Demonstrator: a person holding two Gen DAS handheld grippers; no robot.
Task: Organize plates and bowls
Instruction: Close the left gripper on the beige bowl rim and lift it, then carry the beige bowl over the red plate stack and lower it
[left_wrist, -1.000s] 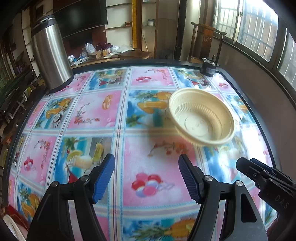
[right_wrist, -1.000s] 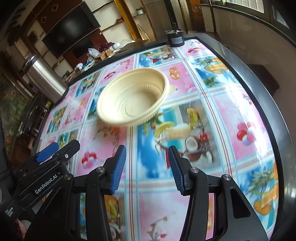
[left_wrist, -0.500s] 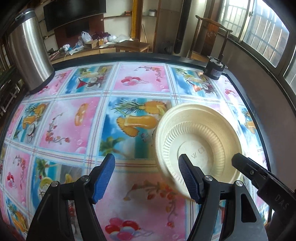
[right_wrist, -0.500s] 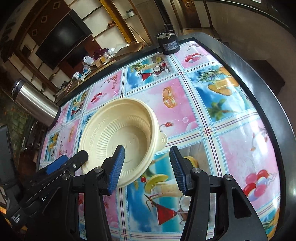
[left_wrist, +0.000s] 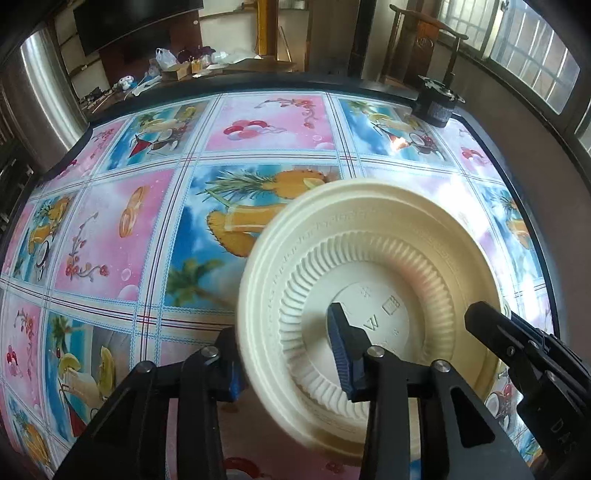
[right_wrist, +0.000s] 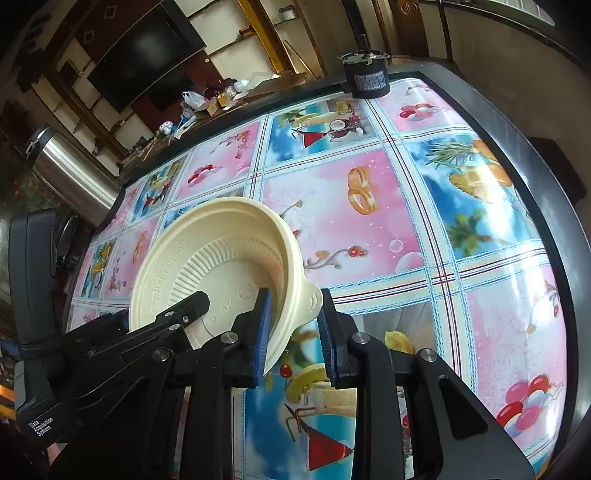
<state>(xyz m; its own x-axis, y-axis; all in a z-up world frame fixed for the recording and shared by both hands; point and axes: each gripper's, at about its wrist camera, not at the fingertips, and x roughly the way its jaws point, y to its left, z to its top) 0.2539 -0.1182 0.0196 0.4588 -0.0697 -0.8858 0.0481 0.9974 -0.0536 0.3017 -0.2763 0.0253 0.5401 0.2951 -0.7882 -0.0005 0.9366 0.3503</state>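
Observation:
A cream plastic bowl (left_wrist: 373, 258) with a ribbed inner wall and a small rim tab sits on the colourful fruit-print tablecloth (left_wrist: 147, 229). My left gripper (left_wrist: 288, 358) is open and straddles the bowl's left rim, one finger inside the bowl and one outside. The same bowl (right_wrist: 221, 251) shows in the right wrist view. My right gripper (right_wrist: 293, 332) is open and straddles the bowl's right rim at the tab, its left finger inside and its right finger outside. Neither gripper's pads press the rim.
A tall steel thermos (right_wrist: 70, 173) stands at the table's far left corner. A small black motor-like device (right_wrist: 365, 79) stands at the far right edge. The black table rim (right_wrist: 546, 229) runs along the right side. Shelves and a TV lie beyond.
Both grippers have moved forward onto the bowl, from behind it to straddling its opposite rims. The jaws have narrowed somewhat. The bowl stays on the table.

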